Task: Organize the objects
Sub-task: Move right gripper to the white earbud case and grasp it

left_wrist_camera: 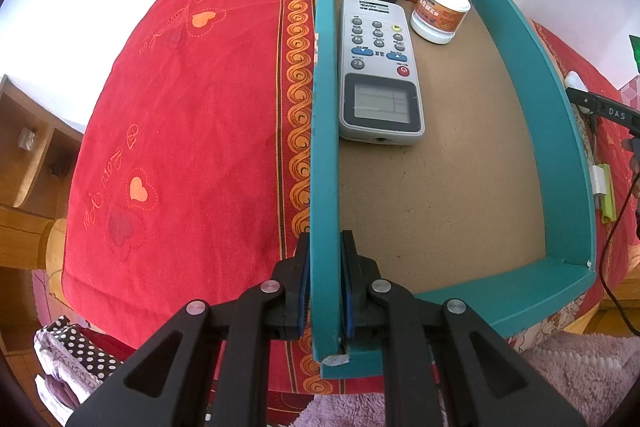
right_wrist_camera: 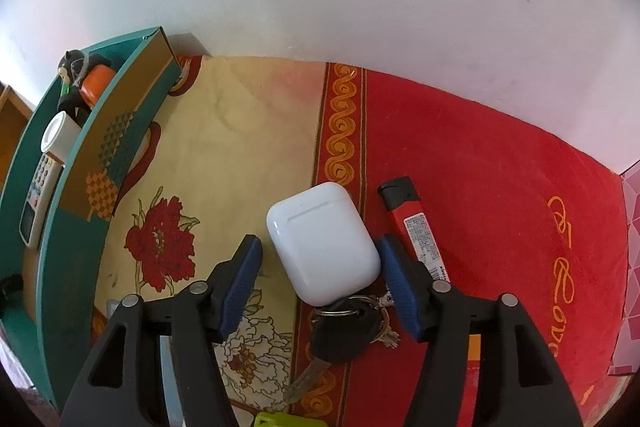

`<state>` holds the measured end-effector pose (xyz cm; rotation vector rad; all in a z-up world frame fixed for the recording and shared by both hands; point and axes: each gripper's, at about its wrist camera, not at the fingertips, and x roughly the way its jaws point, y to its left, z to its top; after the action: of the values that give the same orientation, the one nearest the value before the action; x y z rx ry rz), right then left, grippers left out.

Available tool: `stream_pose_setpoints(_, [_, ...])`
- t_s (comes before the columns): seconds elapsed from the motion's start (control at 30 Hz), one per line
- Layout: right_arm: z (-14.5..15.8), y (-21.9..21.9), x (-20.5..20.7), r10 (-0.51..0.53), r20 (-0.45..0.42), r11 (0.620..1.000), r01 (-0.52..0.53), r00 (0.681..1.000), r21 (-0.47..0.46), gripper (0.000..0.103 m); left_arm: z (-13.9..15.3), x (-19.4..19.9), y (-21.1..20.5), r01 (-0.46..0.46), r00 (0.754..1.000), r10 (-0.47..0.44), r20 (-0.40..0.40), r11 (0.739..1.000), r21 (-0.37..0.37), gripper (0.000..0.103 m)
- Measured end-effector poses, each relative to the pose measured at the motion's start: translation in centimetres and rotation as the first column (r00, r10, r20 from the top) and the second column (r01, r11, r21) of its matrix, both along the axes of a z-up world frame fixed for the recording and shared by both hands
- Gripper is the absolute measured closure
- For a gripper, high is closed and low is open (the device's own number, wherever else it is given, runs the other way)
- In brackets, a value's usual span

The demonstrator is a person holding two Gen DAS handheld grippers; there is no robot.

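Between blue pads, glossy white case

The earbud case at 6 o'clock looks glossy, smooth white plastic. The red cloth at 9 o'clock is matt, woven. The teal box has a matt cardboard floor; the remote is satin grey plastic.
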<state>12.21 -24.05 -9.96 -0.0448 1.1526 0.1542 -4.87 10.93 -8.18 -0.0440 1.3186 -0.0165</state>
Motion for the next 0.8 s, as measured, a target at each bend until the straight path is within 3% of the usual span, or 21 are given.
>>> stream_pose_setpoints(0.13, [0.2,0.0,-0.9,-0.009,0.010,1.000,0.009,1.000,-0.003,0.039,0.0,0.1,0.1,0.001,1.000,-0.001,-0.002,1.000,-0.002,0.093])
stream_pose_setpoints(0.27, [0.3,-0.2,-1.2,-0.044,0.022,0.999,0.044,0.999,0.000,0.056,0.0,0.2,0.1,0.005,1.000,-0.005,-0.008,1.000,0.001,0.093])
stream_pose_setpoints(0.5, [0.5,-1.3,-1.6,-0.062,0.015,0.997,0.061,0.998,0.045,0.057,-0.1,0.5,-0.4,0.017,1.000,-0.016,-0.012,1.000,0.013,0.093])
stream_pose_setpoints(0.67, [0.8,-3.7,-1.6,-0.138,0.003,0.976,0.135,0.990,0.170,0.057,-0.2,0.4,-1.0,0.029,1.000,-0.028,-0.008,0.999,0.031,0.093])
stream_pose_setpoints(0.8, [1.8,-4.0,-2.7,-0.129,0.041,0.979,0.121,0.991,0.162,0.058,-0.2,0.3,-1.1,0.027,1.000,-0.027,-0.006,0.999,0.030,0.093])
